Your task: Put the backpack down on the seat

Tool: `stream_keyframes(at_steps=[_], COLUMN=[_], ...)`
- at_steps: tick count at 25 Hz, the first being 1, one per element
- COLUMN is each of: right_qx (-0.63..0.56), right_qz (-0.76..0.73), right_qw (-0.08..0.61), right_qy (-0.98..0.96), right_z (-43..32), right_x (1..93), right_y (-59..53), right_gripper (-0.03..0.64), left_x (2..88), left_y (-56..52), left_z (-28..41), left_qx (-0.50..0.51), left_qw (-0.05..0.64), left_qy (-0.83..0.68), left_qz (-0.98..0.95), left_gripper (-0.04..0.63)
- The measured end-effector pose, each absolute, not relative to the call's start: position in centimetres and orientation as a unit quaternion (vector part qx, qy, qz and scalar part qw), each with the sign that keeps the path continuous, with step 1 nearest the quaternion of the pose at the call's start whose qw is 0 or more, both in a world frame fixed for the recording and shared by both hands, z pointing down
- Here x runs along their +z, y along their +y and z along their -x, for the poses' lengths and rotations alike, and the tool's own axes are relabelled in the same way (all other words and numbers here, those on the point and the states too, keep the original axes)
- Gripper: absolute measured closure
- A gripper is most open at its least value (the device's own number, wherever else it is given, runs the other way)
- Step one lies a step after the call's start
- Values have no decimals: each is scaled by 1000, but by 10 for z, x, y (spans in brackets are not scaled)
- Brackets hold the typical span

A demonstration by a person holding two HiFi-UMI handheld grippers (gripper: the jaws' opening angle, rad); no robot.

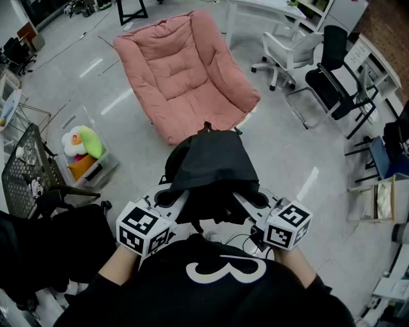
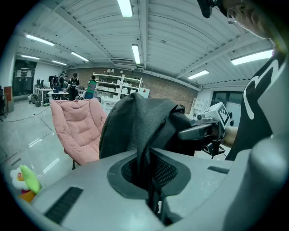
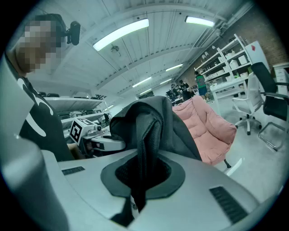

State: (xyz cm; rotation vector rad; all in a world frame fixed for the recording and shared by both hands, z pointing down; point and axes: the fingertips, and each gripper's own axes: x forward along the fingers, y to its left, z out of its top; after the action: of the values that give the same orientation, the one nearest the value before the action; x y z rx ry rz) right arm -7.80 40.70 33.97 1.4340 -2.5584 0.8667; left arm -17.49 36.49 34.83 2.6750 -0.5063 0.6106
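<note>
I'm holding the black backpack (image 1: 211, 163) up, left gripper (image 1: 181, 199) and right gripper (image 1: 241, 199) each clamping it. It's hanging near me, pink seat (image 1: 185, 70) farther ahead.

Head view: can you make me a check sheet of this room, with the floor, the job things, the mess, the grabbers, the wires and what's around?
Surface: grey floor, shiny.
Job's things: black backpack held up, short of the pink chair.
Clutter: plush toy in a clear bin; wire basket.
Grippers: left gripper and right gripper each shut on the backpack.
Cables: thin cable on the floor.
Surroundings: office chairs, desks, shelves.
</note>
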Motion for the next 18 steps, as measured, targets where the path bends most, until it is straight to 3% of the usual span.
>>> stream_keyframes(at_steps=[18], right_qx=[286], right_qz=[-493], right_qw=[33], right_qy=[-821], right_z=[96], right_x=[348], right_y=[352], right_gripper=[601], left_x=[353], left_y=[304], left_z=[191], left_qx=[205], left_qw=[168], left_qy=[-151], left_qz=[-952], left_gripper=[583])
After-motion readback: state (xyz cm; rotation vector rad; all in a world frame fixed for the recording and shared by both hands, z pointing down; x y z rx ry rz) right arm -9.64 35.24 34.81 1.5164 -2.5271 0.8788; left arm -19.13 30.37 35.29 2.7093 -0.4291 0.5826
